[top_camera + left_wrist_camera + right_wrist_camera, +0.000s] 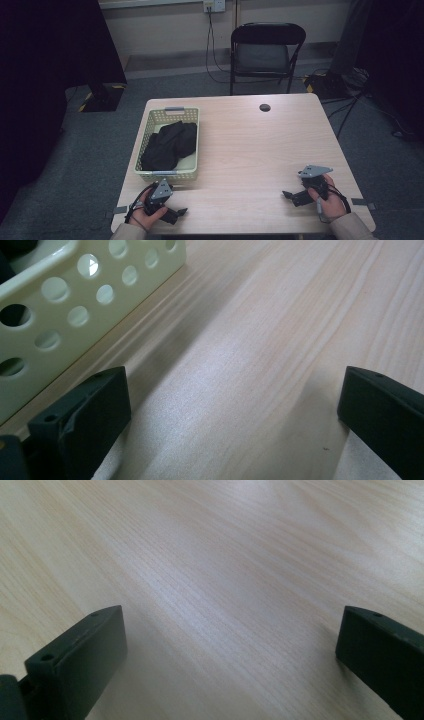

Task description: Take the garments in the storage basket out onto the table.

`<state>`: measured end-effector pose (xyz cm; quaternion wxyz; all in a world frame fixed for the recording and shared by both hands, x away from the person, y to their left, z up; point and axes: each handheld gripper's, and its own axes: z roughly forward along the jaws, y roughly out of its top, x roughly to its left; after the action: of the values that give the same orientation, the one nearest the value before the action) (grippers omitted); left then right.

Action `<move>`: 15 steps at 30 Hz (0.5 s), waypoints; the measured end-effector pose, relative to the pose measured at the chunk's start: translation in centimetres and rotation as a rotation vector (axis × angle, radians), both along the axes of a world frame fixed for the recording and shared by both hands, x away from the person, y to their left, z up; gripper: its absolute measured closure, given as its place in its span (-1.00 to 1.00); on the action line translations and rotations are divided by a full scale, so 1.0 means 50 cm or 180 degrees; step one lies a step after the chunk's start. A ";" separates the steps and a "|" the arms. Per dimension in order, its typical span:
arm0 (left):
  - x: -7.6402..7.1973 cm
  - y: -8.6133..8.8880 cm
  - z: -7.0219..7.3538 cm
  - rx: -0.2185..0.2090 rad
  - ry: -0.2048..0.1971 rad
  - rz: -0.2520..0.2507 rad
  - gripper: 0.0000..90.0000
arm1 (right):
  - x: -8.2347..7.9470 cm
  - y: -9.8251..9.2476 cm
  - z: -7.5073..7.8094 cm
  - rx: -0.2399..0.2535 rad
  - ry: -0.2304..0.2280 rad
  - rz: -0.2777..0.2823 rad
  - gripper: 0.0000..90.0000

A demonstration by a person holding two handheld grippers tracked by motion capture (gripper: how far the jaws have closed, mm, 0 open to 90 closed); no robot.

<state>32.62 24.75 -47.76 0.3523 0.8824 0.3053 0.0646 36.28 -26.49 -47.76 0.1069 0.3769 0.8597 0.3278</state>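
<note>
Nothing is in hand yet. The dark cloth [169, 145] lies bunched in the basket [192, 145] at the table's [250, 150] left. The left gripper [181, 212] rests at the near left, just beside the basket's near wall, jaws wide and empty. The right gripper [286, 194] sits near right, well apart, also wide and empty. Judging by this, all the handling of the cloth remains.

The cream perforated plastic basket [150, 122] holds black crumpled cloth [169, 144]; the pale wood-grain table [260, 150] shows fine streaks.

One basket [142, 172], one dark cloth [169, 145], one chair [267, 52]
</note>
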 end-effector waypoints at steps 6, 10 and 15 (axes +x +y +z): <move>0.002 -0.003 0.005 0.0070 0.0060 0.0002 -1.00 | 0.000 0.000 0.000 0.0000 -0.0001 0.0001 -1.00; 0.003 -0.006 0.010 0.0158 0.0123 -0.0014 -1.00 | 0.000 0.000 0.000 0.0000 0.0000 0.0001 -1.00; 0.003 -0.008 0.018 0.0183 0.0146 -0.0026 -0.95 | 0.000 0.000 0.000 0.0000 0.0000 0.0000 -1.00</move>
<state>32.79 24.35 -46.85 0.3199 0.8946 0.3077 0.0516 36.28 -26.49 -47.76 0.1069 0.3768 0.8597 0.3278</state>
